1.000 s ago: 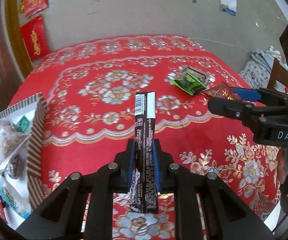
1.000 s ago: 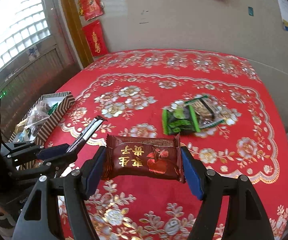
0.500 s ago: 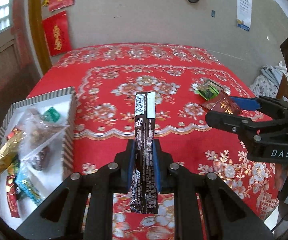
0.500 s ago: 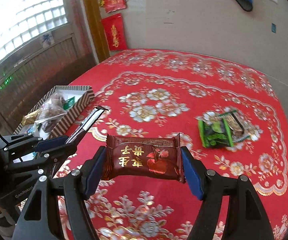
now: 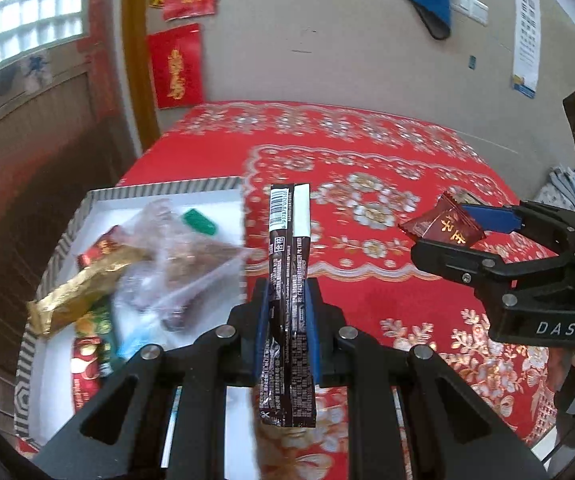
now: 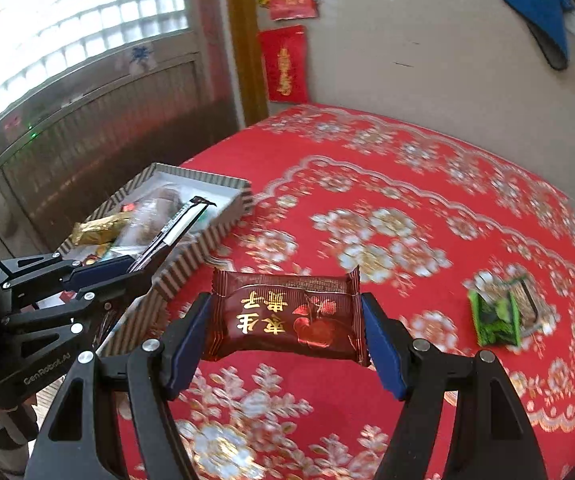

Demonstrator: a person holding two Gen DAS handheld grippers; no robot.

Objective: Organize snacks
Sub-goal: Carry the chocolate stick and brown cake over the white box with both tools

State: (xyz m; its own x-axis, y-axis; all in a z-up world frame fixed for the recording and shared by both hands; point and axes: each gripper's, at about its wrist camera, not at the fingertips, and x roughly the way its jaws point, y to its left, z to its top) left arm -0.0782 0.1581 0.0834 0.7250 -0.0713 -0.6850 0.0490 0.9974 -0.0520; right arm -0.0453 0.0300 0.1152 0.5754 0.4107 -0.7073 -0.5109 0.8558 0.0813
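Red floral tablecloth [image 6: 427,184] covers the work surface, with a striped-rim box [image 5: 223,184] at its window-side edge as the reference landmark.

Nearest the lens, the left gripper [image 5: 286,316] is clamped tight on a slim dark snack stick [image 5: 287,280], held upright and just beside the box's near wall. The right gripper [image 6: 287,336] pinches a maroon snack packet [image 6: 287,316] flat between its blue pads [image 6: 185,344], away from the box and above the cloth.

Change against the earlier frames: both grippers have shifted toward the box, which now sits far larger and closer to centre in both views; neither grip has altered.

Inside the box lie a gold wrapper [image 5: 83,284], a clear plastic bag [image 5: 179,256] and a small green piece [image 5: 199,222].

View differences: only the right wrist view shows the green snack packs [image 6: 499,312], resting on the cloth well apart from the box on the far side of the maroon packet. Only the left wrist view shows the paper notice [image 5: 525,32] on the wall. Both show the blue cloth [image 6: 539,8] hanging there.
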